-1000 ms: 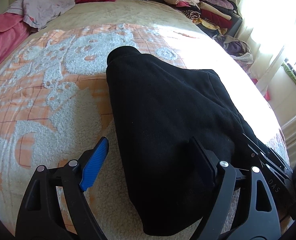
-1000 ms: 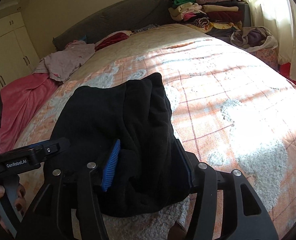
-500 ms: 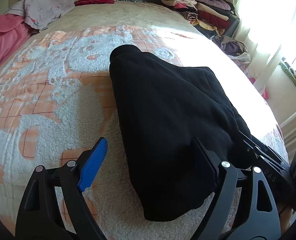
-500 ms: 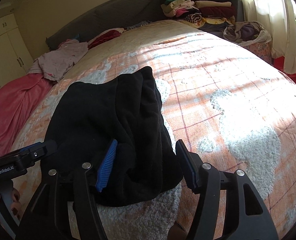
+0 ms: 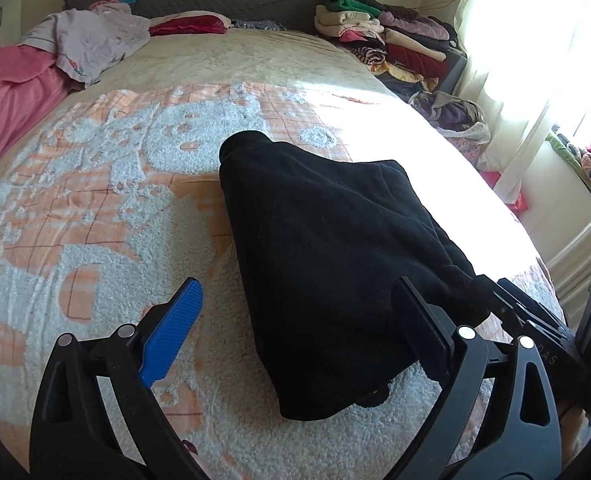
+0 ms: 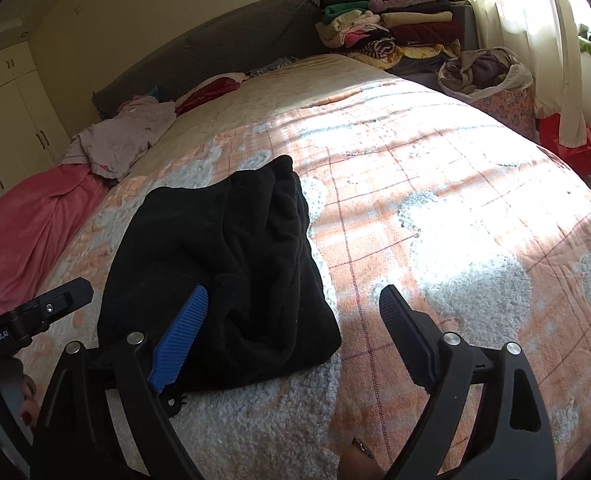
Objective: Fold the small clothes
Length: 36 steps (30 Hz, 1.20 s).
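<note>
A folded black fleece garment (image 5: pixel 327 256) lies on the orange and white bedspread (image 5: pixel 95 208); it also shows in the right wrist view (image 6: pixel 231 272). My left gripper (image 5: pixel 299 320) is open and empty, its jaws wide over the garment's near edge. My right gripper (image 6: pixel 295 324) is open and empty, its jaws wide at the garment's near right corner. The right gripper's body (image 5: pixel 543 340) shows at the left wrist view's lower right, and the left one (image 6: pixel 27 320) at the right wrist view's left edge.
Stacked folded clothes (image 5: pixel 383 44) sit at the bed's far right, above a basket of laundry (image 6: pixel 487 76). A lilac garment (image 5: pixel 91 44) and pink cloth (image 5: pixel 11 92) lie far left. A grey headboard (image 6: pixel 215 52) runs behind. Curtains (image 5: pixel 535 60) hang right.
Both grippers have pulled back and up from the black garment. The right gripper's jaws, earlier around the garment's corner, now stand clear of it.
</note>
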### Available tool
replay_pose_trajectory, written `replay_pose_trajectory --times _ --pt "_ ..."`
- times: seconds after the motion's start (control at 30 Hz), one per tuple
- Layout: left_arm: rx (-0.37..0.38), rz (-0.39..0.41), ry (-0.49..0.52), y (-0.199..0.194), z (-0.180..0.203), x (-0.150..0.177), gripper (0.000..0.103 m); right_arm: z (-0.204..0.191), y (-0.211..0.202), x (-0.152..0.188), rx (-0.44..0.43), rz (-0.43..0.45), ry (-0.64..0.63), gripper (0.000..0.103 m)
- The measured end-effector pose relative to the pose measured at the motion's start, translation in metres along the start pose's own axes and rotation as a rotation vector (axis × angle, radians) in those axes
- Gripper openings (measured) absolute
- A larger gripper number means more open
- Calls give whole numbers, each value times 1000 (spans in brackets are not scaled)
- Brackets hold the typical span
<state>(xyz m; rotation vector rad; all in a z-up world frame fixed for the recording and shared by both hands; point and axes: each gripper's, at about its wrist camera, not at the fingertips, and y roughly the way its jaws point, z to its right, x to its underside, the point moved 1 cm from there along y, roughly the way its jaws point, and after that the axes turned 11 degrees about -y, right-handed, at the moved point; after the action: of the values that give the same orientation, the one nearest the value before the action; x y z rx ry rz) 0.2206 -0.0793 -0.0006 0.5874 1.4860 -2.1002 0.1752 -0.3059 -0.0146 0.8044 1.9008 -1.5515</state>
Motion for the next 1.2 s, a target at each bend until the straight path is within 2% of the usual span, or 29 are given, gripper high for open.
replay_pose_trajectory --times 0.03,0.07,0.23,0.53,0.8,1.2 --pt "0 5 1 -3 0 0 89 2 -4 0 6 6 3 91" --pt "-1 10 2 -5 0 0 94 3 -8 1 11 15 6 95" --pt "-8 61 10 -24 -2 3 94 3 -35 4 22 75 -4 98" --pt "-14 110 42 -56 -7 31 94 -23 -89 19 38 175 -114 98" --pt "-34 132 55 -67 -10 55 94 -36 -125 42 78 238 -176 98" --pt "-55 114 65 -75 -16 103 94 -52 -138 75 76 217 -205 98"
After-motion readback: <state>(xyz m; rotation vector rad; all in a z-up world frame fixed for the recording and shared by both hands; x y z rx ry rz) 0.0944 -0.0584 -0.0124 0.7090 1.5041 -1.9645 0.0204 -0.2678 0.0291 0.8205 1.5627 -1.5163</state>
